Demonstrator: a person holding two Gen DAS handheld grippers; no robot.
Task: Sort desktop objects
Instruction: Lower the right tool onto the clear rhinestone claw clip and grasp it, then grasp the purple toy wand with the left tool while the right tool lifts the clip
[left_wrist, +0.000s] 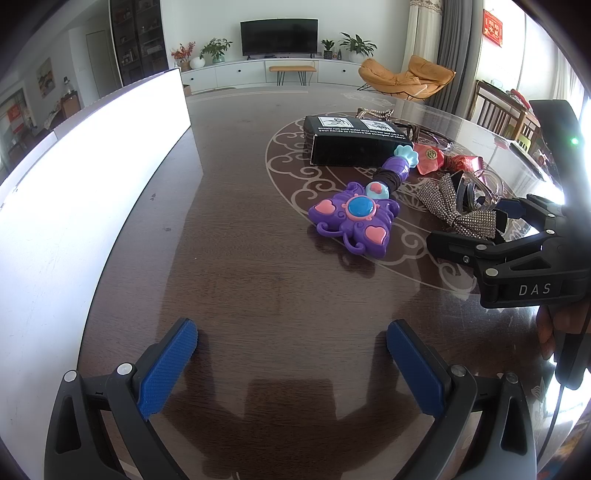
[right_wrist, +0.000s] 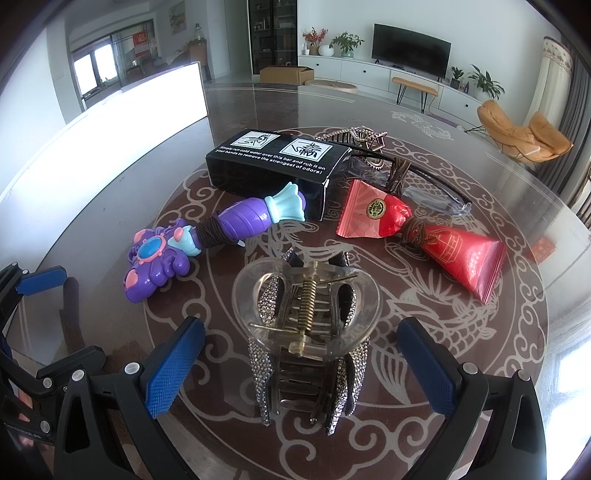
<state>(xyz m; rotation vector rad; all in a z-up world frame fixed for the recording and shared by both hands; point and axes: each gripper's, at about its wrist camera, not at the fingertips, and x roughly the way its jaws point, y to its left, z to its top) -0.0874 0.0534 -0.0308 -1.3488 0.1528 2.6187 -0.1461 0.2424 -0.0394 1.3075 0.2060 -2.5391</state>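
Now right tongs (right_wrist: 295, 373) gape, straddling hair claw (right_wrist: 308, 314).

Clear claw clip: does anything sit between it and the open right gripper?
Nothing visible does. The clear claw clip, resting on the rhinestone bow clip, lies directly ahead of the right gripper, whose jaws are spread wide.

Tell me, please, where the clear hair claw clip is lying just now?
In the right wrist view the clear hair claw clip sits centrally between the open right tool, atop a rhinestone bow, with the purple toy wand to its left.
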